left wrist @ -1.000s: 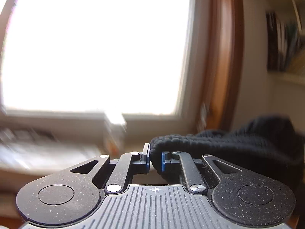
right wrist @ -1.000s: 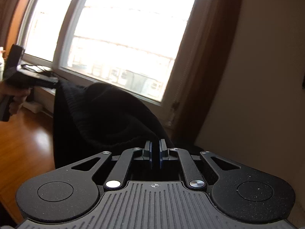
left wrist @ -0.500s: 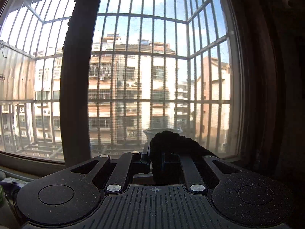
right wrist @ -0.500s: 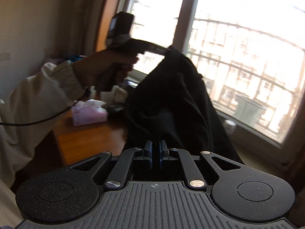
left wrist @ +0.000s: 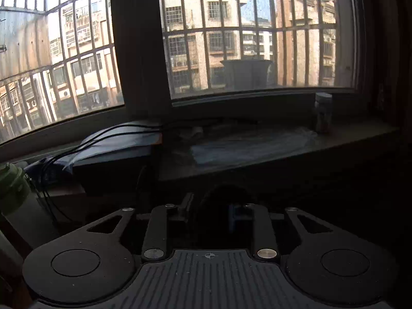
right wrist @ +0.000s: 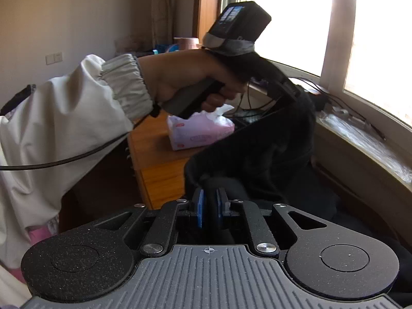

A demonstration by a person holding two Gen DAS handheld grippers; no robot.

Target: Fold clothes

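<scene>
A black knit garment [right wrist: 270, 154] hangs stretched between both grippers. In the right wrist view my right gripper [right wrist: 208, 206] is shut on one edge of it, blue pads pressed on the dark cloth. Higher up, my left gripper [right wrist: 292, 91] pinches the other end, held by a hand [right wrist: 185, 77] in a white sleeve [right wrist: 77, 116]. In the left wrist view my left gripper [left wrist: 209, 208] lies in deep shadow, with a dark bunch of the garment [left wrist: 219, 200] between its fingers. The garment's lower part drapes down near the window wall.
A pink tissue pack [right wrist: 200, 131] sits on a wooden table [right wrist: 154, 159] behind the garment. The window sill [left wrist: 257, 149] holds plastic sheeting, a small can [left wrist: 323, 113], a dark box [left wrist: 113, 154] and black cables. A green-capped bottle [left wrist: 13, 188] stands at far left.
Both grippers came down with the garment. The left wrist view dropped from the window bars to the sill. The left hand now looms closer in the right wrist view.
</scene>
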